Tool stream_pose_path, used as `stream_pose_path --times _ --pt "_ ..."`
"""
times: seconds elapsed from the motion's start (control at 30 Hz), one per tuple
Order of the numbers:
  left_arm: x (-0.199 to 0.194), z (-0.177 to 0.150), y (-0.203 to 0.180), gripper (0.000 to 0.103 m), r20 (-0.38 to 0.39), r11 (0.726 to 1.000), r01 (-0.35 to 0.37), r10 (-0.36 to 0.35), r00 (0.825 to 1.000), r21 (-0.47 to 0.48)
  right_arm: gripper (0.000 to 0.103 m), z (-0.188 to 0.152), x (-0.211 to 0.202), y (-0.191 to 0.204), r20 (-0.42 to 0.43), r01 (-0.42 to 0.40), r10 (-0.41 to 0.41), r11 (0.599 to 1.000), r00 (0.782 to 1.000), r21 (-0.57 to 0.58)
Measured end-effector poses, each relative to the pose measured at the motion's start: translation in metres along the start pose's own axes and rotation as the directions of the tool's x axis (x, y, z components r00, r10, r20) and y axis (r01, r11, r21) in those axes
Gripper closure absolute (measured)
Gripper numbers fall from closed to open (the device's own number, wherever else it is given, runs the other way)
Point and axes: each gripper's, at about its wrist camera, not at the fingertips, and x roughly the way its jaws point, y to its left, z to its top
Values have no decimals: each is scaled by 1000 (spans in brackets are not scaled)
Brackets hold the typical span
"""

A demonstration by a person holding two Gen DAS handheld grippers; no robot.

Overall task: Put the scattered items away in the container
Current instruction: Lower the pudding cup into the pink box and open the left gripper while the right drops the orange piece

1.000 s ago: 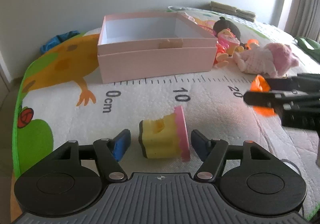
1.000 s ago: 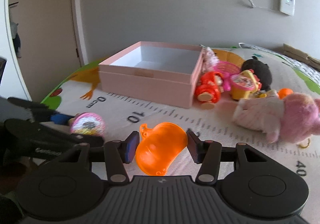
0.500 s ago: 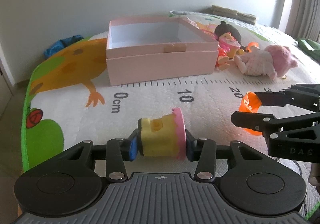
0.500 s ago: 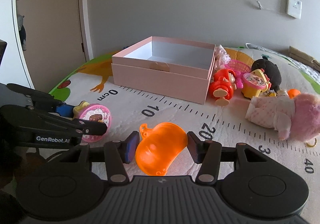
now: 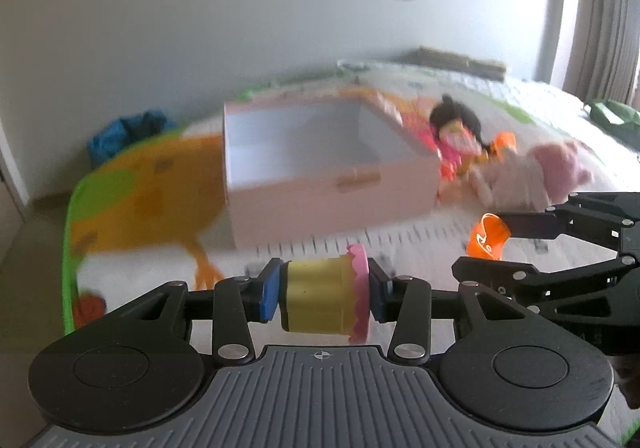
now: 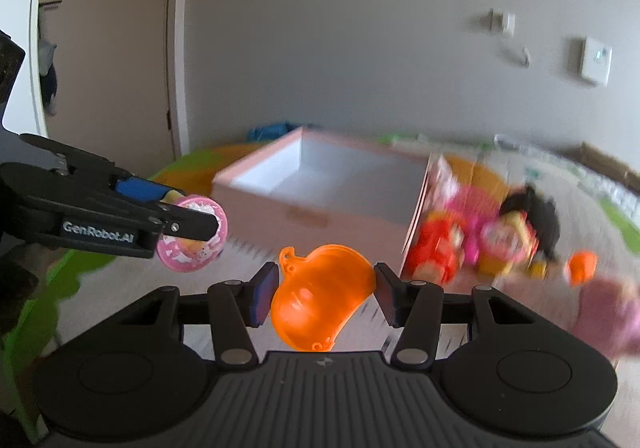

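A: What sits in the left gripper (image 5: 323, 295)?
B: A yellow toy cake (image 5: 320, 298) with a pink frilled top, clamped sideways between both blue pads.
A: Beyond it?
B: The pink box (image 5: 332, 204), open. To the claw's right, the right gripper (image 5: 486, 250) pinches an orange toy (image 5: 488, 237).

Your left gripper (image 5: 322, 298) is clamped, both blue pads pressing the ends of the toy cake (image 5: 320, 298), angled downward. Your right gripper (image 6: 325, 298) grips the orange piece (image 6: 320, 300) between its pads, just beside the left, also angled downward.
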Motion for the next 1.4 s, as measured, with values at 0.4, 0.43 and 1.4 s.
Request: stream_pose_path --times 0.4,0.43,1.4 --pt "56 93 23 56 154 998 -50 45 987 29 51 51 98 -22 43 75 -72 994 996 -76" --pt "64 95 25 56 148 998 -54 48 988 31 51 50 105 -22 37 75 -72 994 997 -80" --pt "41 7 -15 7 -35 992 117 -116 993 37 49 0 86 -128 -30 87 -81 949 996 305"
